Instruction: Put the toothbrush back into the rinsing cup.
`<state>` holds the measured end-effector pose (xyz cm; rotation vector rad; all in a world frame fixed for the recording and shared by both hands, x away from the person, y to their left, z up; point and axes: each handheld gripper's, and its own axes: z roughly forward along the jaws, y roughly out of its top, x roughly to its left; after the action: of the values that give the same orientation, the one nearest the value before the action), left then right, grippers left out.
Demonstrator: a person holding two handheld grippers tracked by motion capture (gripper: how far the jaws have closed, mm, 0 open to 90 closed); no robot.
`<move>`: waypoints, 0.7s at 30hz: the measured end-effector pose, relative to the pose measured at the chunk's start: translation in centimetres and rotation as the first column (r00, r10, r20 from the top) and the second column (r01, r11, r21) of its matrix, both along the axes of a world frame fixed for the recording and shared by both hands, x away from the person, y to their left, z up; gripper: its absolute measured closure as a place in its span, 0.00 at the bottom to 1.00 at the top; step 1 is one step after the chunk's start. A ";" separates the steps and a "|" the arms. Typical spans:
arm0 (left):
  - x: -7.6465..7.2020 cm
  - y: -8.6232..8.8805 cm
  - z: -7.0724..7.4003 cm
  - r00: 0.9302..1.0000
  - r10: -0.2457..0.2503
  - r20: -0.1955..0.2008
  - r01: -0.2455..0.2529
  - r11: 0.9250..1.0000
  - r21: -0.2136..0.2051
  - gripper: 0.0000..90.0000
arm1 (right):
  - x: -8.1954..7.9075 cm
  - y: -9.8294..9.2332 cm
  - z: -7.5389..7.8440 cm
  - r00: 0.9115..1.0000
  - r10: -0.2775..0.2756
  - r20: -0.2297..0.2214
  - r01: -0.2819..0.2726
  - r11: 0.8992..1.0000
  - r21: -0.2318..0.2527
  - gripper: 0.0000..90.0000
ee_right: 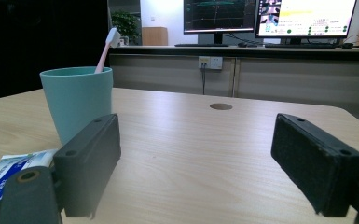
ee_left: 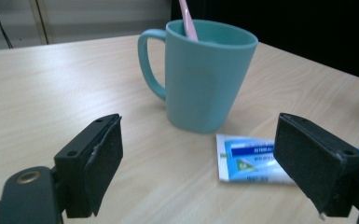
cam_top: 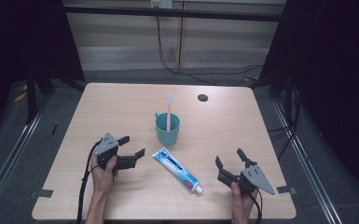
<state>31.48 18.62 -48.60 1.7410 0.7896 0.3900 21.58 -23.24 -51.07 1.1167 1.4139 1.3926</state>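
Surface (cam_top: 121, 107): pale wood-grain top with 1 round cable hole (cam_top: 203, 97) near the far edge; dark curtains at both sides, monitors beyond in the right gripper view.

Item 1: teal mug (cam_top: 168, 129), upright near the centre, handle toward the far left. Contents: 1 pink toothbrush (cam_top: 169, 112), standing bristles up against the rim.

Item 2: toothpaste tube (cam_top: 177, 170), lying flat just in front of the mug, apart from it, cap toward the near right.

Item 3: left tool (cam_top: 133, 147), jaws wide apart, nothing between them, aimed at the mug and the tube's flat end.

Item 4: right tool (cam_top: 229, 161), jaws apart, empty, right of the cap.

Step judged: approach, nothing gripped yet. Next move calls for lowering 1 tool over the tube and clamping across its body.
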 end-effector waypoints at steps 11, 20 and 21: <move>-3.7 2.2 -1.8 0.996 0.085 0.024 -0.084 0.996 -0.040 0.17 | -0.1 0.0 0.0 1.000 -0.002 0.008 0.002 1.000 0.000 0.16; -5.4 2.5 -1.9 0.984 0.124 0.128 -0.113 0.990 -0.086 0.17 | 0.4 0.0 0.1 0.999 0.009 -0.036 -0.009 1.000 -0.005 0.15; -5.6 2.6 -2.0 0.981 0.128 0.143 -0.114 0.988 -0.100 0.17 | 0.5 0.0 0.2 0.999 0.008 -0.044 -0.008 1.000 -0.009 0.15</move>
<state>25.92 21.25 -50.58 1.5640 0.7954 0.5513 22.04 -23.22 -50.92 1.1428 1.4556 1.3732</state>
